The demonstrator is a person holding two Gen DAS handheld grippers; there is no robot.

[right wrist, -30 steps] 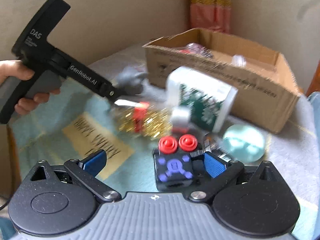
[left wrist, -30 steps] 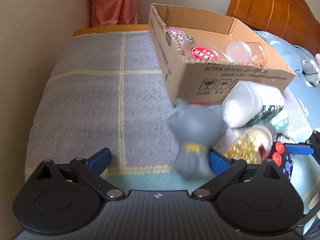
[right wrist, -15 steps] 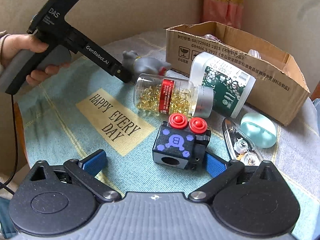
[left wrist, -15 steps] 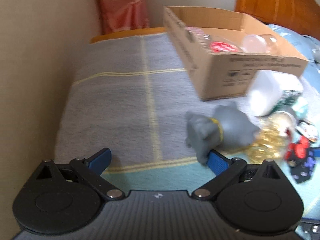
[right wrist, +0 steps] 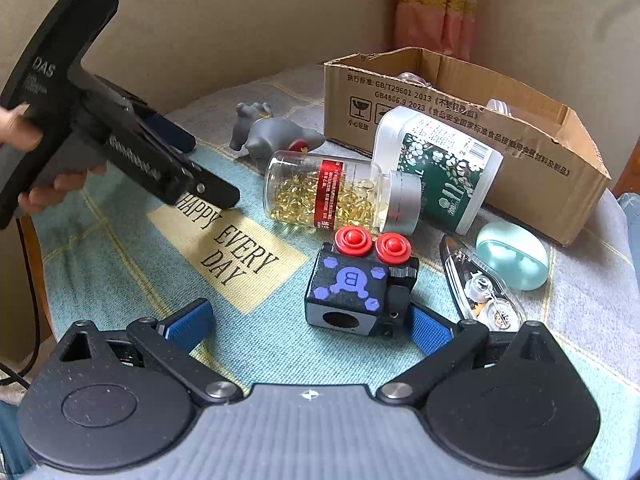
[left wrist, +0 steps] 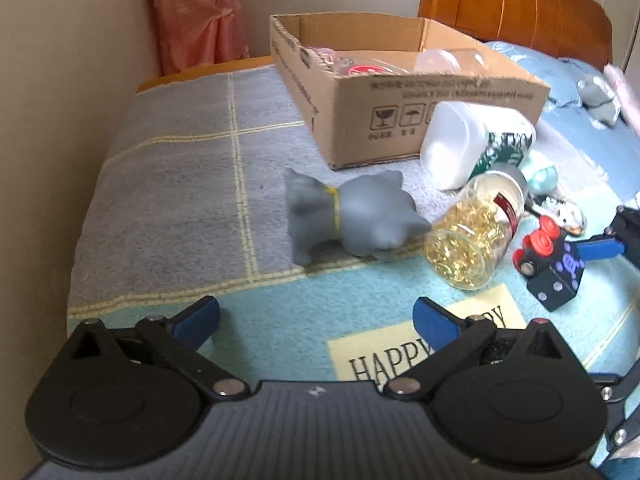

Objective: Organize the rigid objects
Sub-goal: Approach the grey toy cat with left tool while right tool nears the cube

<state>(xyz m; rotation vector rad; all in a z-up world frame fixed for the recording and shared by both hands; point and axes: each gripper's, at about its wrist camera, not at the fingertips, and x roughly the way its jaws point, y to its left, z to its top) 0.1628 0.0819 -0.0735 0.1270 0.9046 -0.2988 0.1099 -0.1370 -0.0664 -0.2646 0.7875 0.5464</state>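
Note:
A grey cat figurine (left wrist: 352,216) lies on its side on the cloth, also in the right wrist view (right wrist: 272,136). My left gripper (left wrist: 316,322) is open and empty, short of it. A clear bottle of gold capsules (right wrist: 336,196) lies beside a white-and-green jar (right wrist: 436,172). A black cube with red buttons (right wrist: 356,288) sits between the fingers of my open right gripper (right wrist: 308,326), close to the right pad. A cardboard box (right wrist: 460,128) holds several items behind them.
A mint oval case (right wrist: 512,256) and a clear correction-tape dispenser (right wrist: 480,292) lie to the right of the cube. A wall runs along the left (left wrist: 60,120). A wooden headboard (left wrist: 512,4) and a blue bed stand beyond the box.
The grey cat figurine tipped over and left the left gripper, which pulled back from it. The right gripper steadied just behind the black cube.

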